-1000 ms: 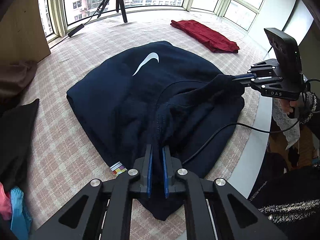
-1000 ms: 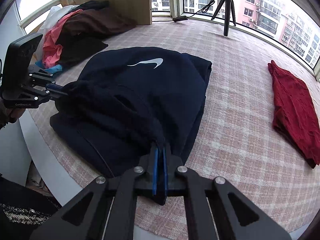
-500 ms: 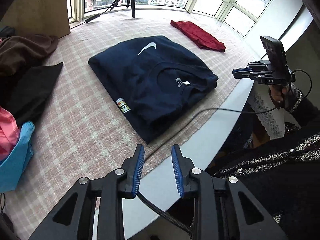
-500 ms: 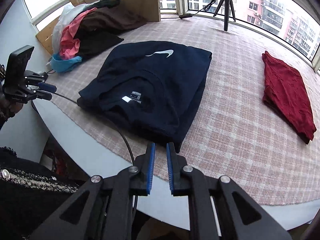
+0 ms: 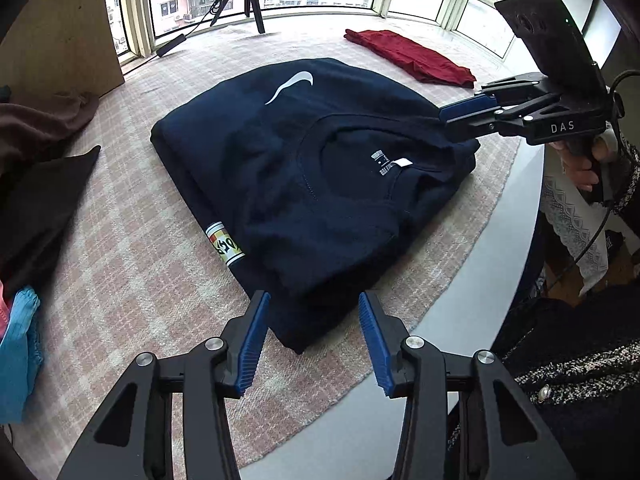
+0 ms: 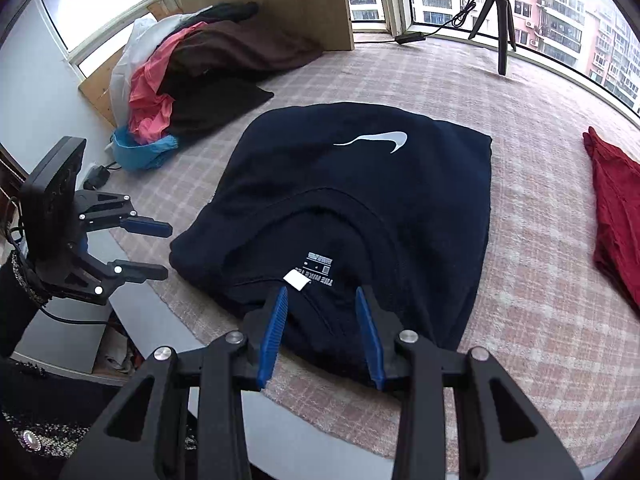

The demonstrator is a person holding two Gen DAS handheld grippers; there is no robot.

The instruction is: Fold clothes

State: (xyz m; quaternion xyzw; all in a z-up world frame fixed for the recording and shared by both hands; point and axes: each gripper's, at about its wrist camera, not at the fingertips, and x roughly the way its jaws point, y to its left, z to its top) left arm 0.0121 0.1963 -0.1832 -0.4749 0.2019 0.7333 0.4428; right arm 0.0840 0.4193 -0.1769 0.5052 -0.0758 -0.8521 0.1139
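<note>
Pile of unfolded clothes (image 6: 192, 76) shows fully only from the right wrist.

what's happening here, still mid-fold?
A person holds a gripper in each hand over a folded navy shirt on a checked cloth. Both the left gripper and the right gripper have just been opening; their jaws now stand apart, gripping nothing, at the shirt's near edge. The shirt lies flat, collar label up. A red garment lies folded to one side, and a pile of clothes waits on the other.
</note>
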